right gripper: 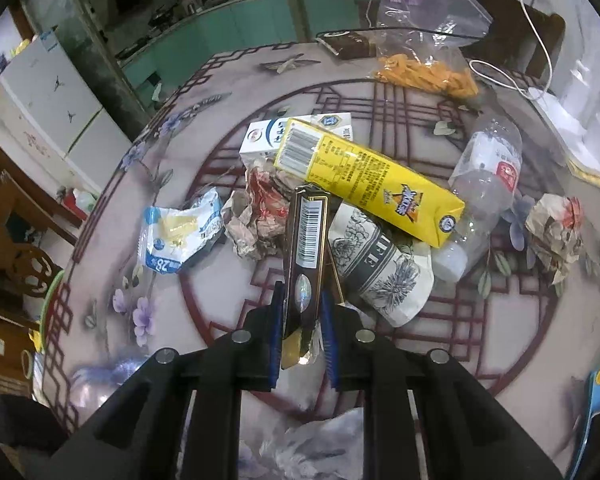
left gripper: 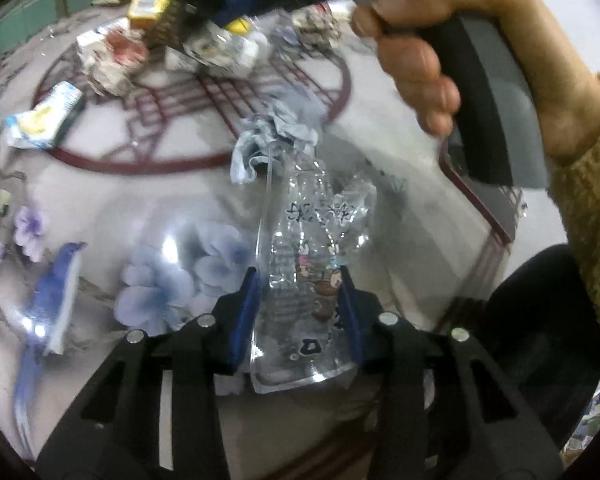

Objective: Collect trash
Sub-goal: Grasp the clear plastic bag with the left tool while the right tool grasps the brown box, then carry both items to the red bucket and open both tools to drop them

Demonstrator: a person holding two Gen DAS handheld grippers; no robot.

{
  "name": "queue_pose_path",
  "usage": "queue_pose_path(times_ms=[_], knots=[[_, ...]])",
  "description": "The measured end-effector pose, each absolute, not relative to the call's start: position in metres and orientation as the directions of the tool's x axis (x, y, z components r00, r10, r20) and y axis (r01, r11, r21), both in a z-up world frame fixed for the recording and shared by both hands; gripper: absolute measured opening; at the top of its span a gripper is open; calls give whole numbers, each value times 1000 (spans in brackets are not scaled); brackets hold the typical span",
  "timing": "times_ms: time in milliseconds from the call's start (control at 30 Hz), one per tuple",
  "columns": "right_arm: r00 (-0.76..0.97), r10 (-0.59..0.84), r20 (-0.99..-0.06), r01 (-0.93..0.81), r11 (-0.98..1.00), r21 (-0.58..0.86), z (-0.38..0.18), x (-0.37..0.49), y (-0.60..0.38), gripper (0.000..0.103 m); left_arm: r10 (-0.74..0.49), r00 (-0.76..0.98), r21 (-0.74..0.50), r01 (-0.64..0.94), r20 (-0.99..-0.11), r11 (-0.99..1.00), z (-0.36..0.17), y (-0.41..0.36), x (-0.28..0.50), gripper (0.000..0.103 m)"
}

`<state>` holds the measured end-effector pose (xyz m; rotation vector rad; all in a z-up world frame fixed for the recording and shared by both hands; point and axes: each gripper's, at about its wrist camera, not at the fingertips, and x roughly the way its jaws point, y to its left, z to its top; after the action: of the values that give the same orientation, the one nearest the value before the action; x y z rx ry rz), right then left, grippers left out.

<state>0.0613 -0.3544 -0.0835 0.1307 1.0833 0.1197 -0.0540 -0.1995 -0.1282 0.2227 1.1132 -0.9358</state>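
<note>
In the left wrist view my left gripper (left gripper: pixel 298 280) is shut on a crumpled clear plastic wrapper (left gripper: pixel 312 240) with dark print and small cartoon figures. The wrapper reaches forward over the glossy flowered table (left gripper: pixel 100 200). A crumpled grey-blue wrapper (left gripper: pixel 276 128) lies just beyond it. In the right wrist view my right gripper (right gripper: pixel 302 292) is shut on a slim black-and-gold box (right gripper: pixel 306 240) with a barcode label. The box is lifted at an angle in front of the trash pile.
The pile holds a yellow carton (right gripper: pixel 364 184), a white box (right gripper: pixel 268 136), a squashed clear bottle (right gripper: pixel 488 168), a printed paper cup (right gripper: pixel 380 264), a blue-white pouch (right gripper: pixel 180 232) and crumpled paper (right gripper: pixel 556 228). A bag of orange snacks (right gripper: pixel 424 72) lies behind. A hand (left gripper: pixel 440 40) grips a handle at upper right.
</note>
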Motion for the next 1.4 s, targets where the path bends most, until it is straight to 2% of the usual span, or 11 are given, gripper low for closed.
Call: queue_pose_path(times_ms=[133, 233, 400, 600, 933, 1400], knots=[[488, 168, -856, -1, 981, 192, -76, 56, -361, 17, -579, 158, -316, 709, -800, 631, -107, -180, -44, 37], [521, 158, -839, 31, 979, 203, -66, 50, -366, 17, -588, 240, -280, 703, -772, 654, -88, -163, -42, 37], [623, 85, -777, 71, 984, 165, -35, 33, -361, 17, -552, 441, -189, 634, -708, 750, -55, -126, -37, 37], [729, 65, -682, 52, 987, 149, -1, 8, -335, 17, -485, 595, -176, 501, -641, 847, -24, -79, -25, 37], [776, 119, -620, -14, 985, 171, 0, -25, -269, 18, -440, 659, -216, 396, -610, 893, -6, -39, -15, 37], [757, 155, -635, -81, 986, 144, -20, -39, -217, 18, -374, 707, -228, 297, -600, 927, -2, 9, -11, 38]])
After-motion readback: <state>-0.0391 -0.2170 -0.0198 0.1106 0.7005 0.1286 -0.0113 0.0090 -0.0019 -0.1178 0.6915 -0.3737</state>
